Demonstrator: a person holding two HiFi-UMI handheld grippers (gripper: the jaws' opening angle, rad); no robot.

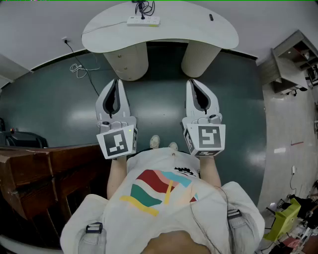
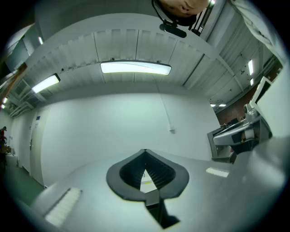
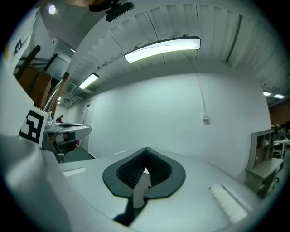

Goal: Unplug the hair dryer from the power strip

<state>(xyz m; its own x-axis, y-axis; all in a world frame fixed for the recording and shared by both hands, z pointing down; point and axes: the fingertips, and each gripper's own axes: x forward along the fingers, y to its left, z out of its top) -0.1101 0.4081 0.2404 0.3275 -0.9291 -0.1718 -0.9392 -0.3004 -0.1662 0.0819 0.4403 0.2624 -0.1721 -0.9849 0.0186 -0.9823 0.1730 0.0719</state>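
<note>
- The white table [image 1: 198, 30] stands on two round pedestals at the far side of the dark floor, in front of the person.
- The power strip [image 1: 143, 21] lies on the table, near its far edge and left of its middle.
- A black plug and cord [image 1: 144, 7] sit bunched at the strip's far side. The hair dryer itself cannot be made out.
- A small dark thing [image 1: 211, 17] lies on the table, well to the right of the strip.
- The left gripper [image 1: 116, 83] is held on the near side of the table, well apart from it and pointing at the left pedestal. Its jaws are pressed together with nothing between them.
- The right gripper [image 1: 193, 82] is held beside it, pointing at the right pedestal and equally short of the table. Its jaws are also pressed together and empty.
- A loose white cable [image 1: 78, 68] lies on the floor left of the table.
</note>
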